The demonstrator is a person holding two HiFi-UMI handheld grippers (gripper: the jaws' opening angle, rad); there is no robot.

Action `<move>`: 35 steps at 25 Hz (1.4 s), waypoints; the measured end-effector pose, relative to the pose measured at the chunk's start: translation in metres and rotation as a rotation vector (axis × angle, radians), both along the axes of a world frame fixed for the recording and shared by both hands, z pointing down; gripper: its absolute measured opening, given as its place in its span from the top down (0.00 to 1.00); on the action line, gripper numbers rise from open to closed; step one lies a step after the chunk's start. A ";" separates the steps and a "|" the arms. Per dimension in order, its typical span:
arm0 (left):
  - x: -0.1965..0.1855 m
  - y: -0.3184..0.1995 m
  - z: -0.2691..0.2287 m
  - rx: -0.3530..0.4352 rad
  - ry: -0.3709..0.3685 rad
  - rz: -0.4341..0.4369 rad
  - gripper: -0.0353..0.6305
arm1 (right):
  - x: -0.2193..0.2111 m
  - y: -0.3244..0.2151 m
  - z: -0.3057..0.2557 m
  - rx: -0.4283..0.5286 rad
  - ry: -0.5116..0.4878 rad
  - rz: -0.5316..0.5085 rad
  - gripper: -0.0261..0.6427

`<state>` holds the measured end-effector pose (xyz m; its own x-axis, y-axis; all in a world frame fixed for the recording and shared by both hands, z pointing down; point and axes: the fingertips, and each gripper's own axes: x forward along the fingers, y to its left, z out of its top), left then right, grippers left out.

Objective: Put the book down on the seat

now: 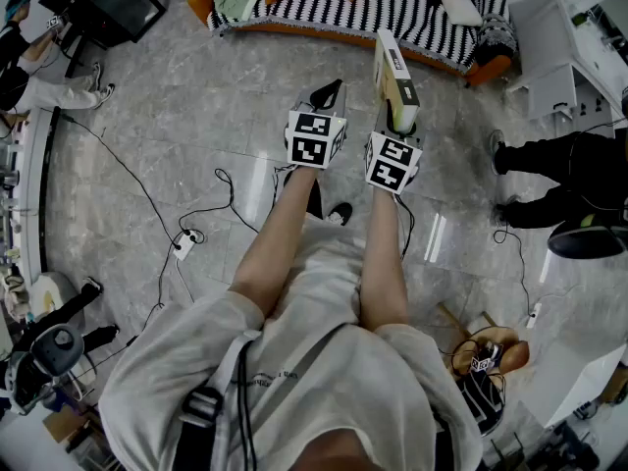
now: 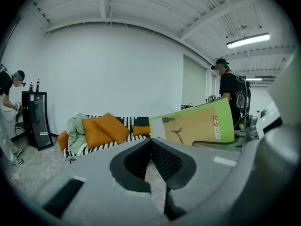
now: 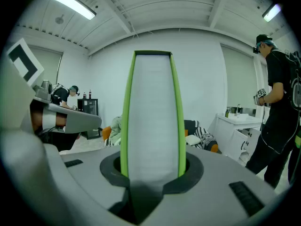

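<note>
— Where's the book (image 1: pixel 392 72) just now?

— Up in the air in front of the person, above the grey floor (image 1: pixel 167 116). The right gripper (image 3: pixel 152 169) has its near end, with one jaw pressed on each green cover and the pale page edges showing between them. The book stands on edge and reaches away from the person.

— Reaching toward what?

— Toward the sofa seat (image 1: pixel 334 13), the one under the black-and-white striped cover. The book isn't lying on it; from above its far end shows against the seat's front edge, though I can't tell whether it's really over the seat.

— And the other hand?

— The left gripper (image 2: pixel 150 142) is just beside the right one, at about the same height. Its jaws are together with nothing between them; it doesn't touch the book, whose tan cover with a green border shows off to its right.

— Anything on the seat already?

— Orange cushions (image 2: pixel 101 130) are piled toward the left end, with a pale green blanket (image 2: pixel 75 128) bunched against them. A small white cushion (image 1: pixel 459 10) lies toward the right end; the striped stretch straight ahead of the book has nothing lying on it.

— Who else is about?

— A person in black (image 1: pixel 569 180) stands off to the right near a white cabinet (image 1: pixel 549 62). Another person (image 1: pixel 29 57) is bent over at the far left by a dark stand (image 1: pixel 113 3). Cables (image 1: pixel 147 204) trail across the floor to the left of the one with the grippers.
</note>
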<state>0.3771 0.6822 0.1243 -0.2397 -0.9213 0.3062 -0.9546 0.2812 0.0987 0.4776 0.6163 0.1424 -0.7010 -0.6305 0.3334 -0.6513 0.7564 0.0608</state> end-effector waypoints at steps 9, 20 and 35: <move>-0.017 -0.024 0.009 -0.007 0.035 -0.006 0.94 | -0.026 -0.016 0.010 0.005 0.084 -0.053 0.77; -0.072 -0.052 0.004 0.025 0.102 -0.050 0.94 | -0.069 -0.055 0.014 -0.002 0.077 -0.083 0.77; -0.146 -0.125 0.028 0.027 0.181 -0.065 0.94 | -0.135 -0.125 0.034 -0.012 0.136 -0.101 0.77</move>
<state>0.2314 0.5577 0.1521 -0.2423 -0.9142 0.3250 -0.9003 0.3367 0.2759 0.3428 0.4910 0.1761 -0.7086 -0.5541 0.4369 -0.5580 0.8190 0.1337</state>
